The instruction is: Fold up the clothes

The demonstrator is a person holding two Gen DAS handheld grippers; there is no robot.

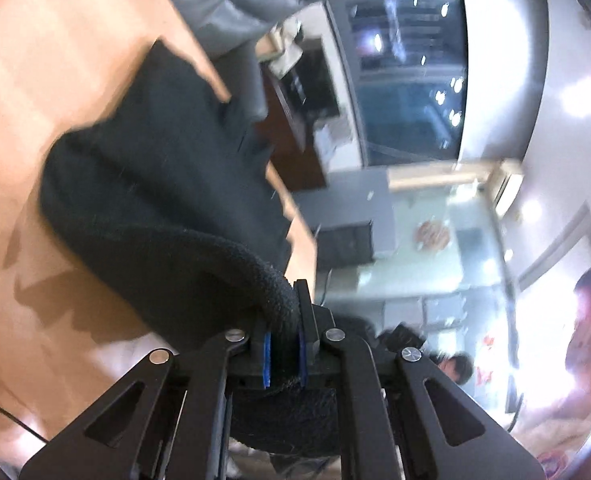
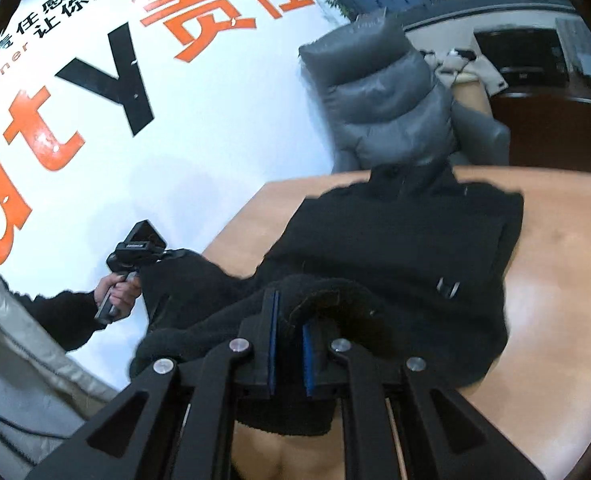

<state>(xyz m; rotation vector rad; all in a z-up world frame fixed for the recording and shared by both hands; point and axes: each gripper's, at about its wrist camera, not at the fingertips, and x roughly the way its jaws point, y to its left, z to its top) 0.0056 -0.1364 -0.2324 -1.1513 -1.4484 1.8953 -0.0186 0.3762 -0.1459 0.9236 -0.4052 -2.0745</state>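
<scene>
Black fleece fills both wrist views: a dark garment (image 2: 399, 248) lies with its collar end toward the grey padded chair (image 2: 387, 108) and most of its body on the wooden surface (image 2: 555, 280), while its near hem is lifted off the wood. The left tongs (image 1: 285, 344) are clamped on a thick rolled edge of the fleece, the blue pads pressed against the cloth on both sides. The right tongs (image 2: 291, 344) are likewise closed on the hem, a fold of fabric arching up from between the pads. In the right wrist view the person's left hand (image 2: 117, 294) grips the other tool's handle off to the side, with cloth stretched between the two tools.

By my reading, the step in hand is the first fold: the near hem is pinched at two points and raised. The next move calls for carrying both corners together toward the collar, keeping the edge taut and level so it lands square, then letting go only once the cloth rests flat.
</scene>
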